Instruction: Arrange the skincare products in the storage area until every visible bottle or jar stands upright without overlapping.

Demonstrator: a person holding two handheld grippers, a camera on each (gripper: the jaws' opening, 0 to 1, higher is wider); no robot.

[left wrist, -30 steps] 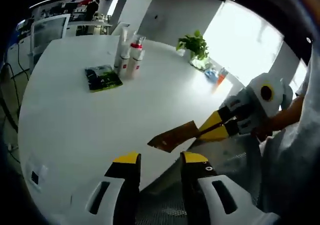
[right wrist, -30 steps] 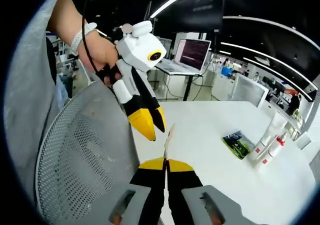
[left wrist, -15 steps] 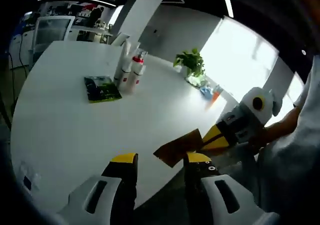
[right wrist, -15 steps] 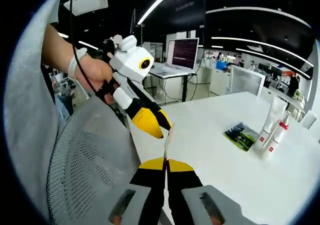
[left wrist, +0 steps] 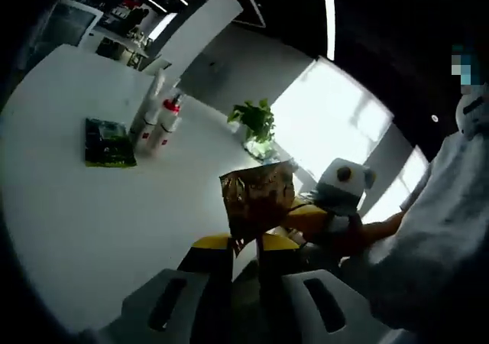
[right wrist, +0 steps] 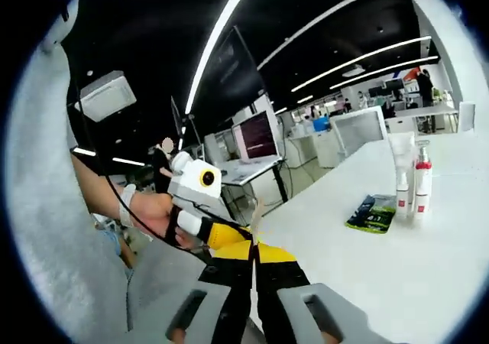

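Note:
A brown-gold sachet point(left wrist: 256, 197) hangs above the white table's near edge point(left wrist: 92, 206). My left gripper point(left wrist: 244, 243) has its jaws pressed against the sachet's lower edge. My right gripper point(left wrist: 304, 219) grips the same sachet from behind on the right. In the right gripper view my right gripper point(right wrist: 254, 251) is shut on the sachet point(right wrist: 258, 210), which shows edge-on, and my left gripper point(right wrist: 221, 235) meets it from the left. Far across the table stand white bottles with red caps point(left wrist: 163, 120) point(right wrist: 413, 183) beside a flat green-black packet point(left wrist: 107, 141) point(right wrist: 374, 212).
A potted plant point(left wrist: 256, 122) stands at the table's far side near a bright window. A hand point(right wrist: 149, 210) holds my left gripper. An open laptop point(right wrist: 256, 141) sits on a desk behind it. The white table point(right wrist: 397, 275) stretches bare between sachet and bottles.
My left gripper's jaws have narrowed and closed on the sachet's lower edge. Both views have tilted upward, and the sachet now stands upright between the two grippers.

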